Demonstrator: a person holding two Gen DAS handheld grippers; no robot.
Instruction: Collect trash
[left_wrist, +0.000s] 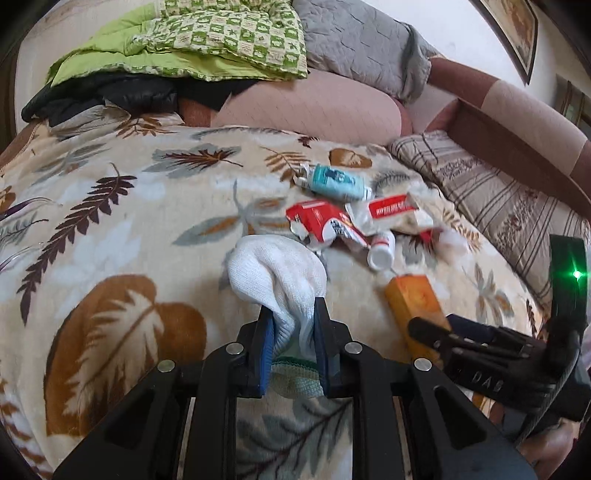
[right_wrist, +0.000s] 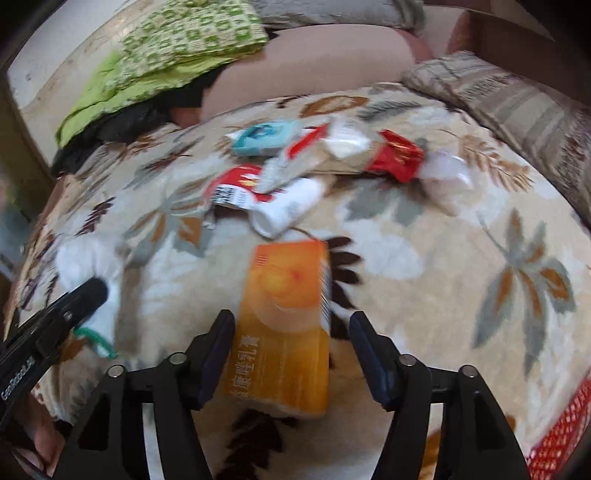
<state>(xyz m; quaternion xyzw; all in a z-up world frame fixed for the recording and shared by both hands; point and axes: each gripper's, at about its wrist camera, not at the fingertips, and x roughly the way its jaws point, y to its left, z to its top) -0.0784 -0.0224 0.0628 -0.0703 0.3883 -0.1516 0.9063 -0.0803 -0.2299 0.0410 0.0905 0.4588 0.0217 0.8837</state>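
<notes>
Left tool clamps a white knitted glove over the bed | right tool gapes astride an orange carton, ungripped | remaining trash lies heaped beyond | collection looks barely started

Home, bedroom or lounge — leaf-print blanket, folded quilts, framed picture.

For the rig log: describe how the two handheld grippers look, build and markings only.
Both are matte black plastic frames with silver round pivot pins and dark blue pads lining the jaws. The left gripper shows this most clearly in its own view; its side carries white lettering in the right wrist view. The right gripper matches, and from the left wrist view shows embossed letters on its body and a green light on a black upright.
</notes>
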